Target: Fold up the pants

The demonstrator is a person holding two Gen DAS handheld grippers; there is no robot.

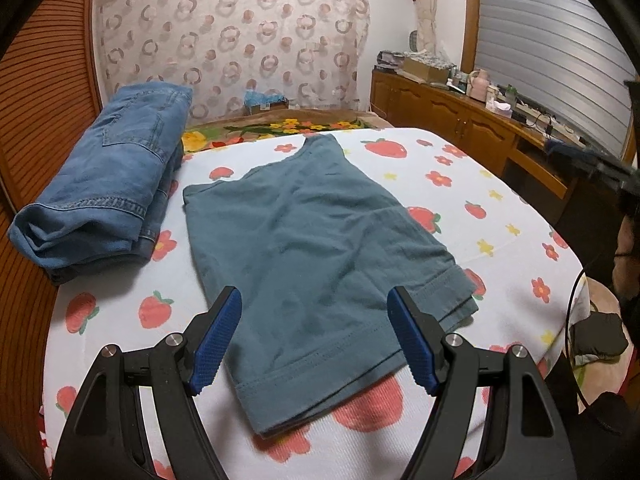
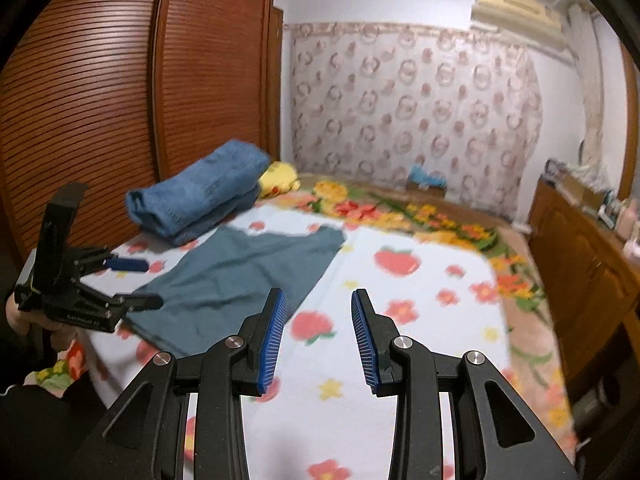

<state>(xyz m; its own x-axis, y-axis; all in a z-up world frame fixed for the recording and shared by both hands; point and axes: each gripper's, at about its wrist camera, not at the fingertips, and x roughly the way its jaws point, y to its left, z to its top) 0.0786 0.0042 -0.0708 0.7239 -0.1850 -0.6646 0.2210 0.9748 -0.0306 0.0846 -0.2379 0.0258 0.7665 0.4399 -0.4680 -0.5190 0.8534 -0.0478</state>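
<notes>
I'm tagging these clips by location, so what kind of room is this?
Most likely a bedroom at home. The teal pants lie on a bed with a strawberry-print sheet; a louvered wooden wardrobe stands beside it, a curtain hangs behind, and a cluttered wooden dresser lines the other side.

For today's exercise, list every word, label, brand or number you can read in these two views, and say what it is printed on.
No text can be read for certain.
left gripper: pale lettering on its black body, too blurred to read.
box by the curtain: a label, too small to read.
teal pants, folded jeans, strawberry sheet: no text.
</notes>
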